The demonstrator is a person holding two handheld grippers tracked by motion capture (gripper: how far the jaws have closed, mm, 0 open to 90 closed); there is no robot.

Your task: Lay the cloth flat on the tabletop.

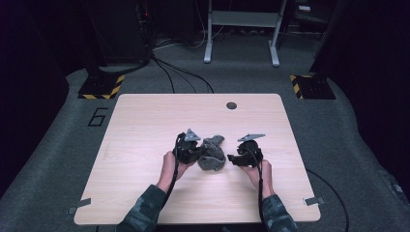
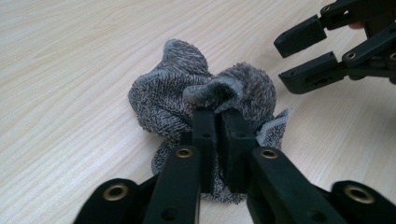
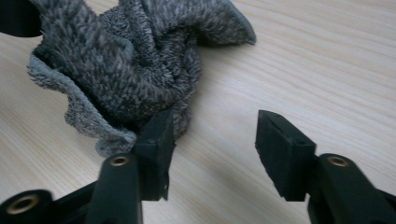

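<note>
A crumpled grey terry cloth lies near the middle of the light wooden table. My left gripper is at the cloth's left side. In the left gripper view its jaws stand almost together, pinching a raised fold of the cloth. My right gripper sits just right of the cloth, low over the table. In the right gripper view its jaws stand apart with bare wood between them. One fingertip rests against the hem of the cloth. The right gripper also appears across the cloth in the left gripper view.
A small round hole sits near the table's far edge. Tape strips mark the front corners. Beyond the table are cables on grey carpet, a metal frame and yellow-black striped bases.
</note>
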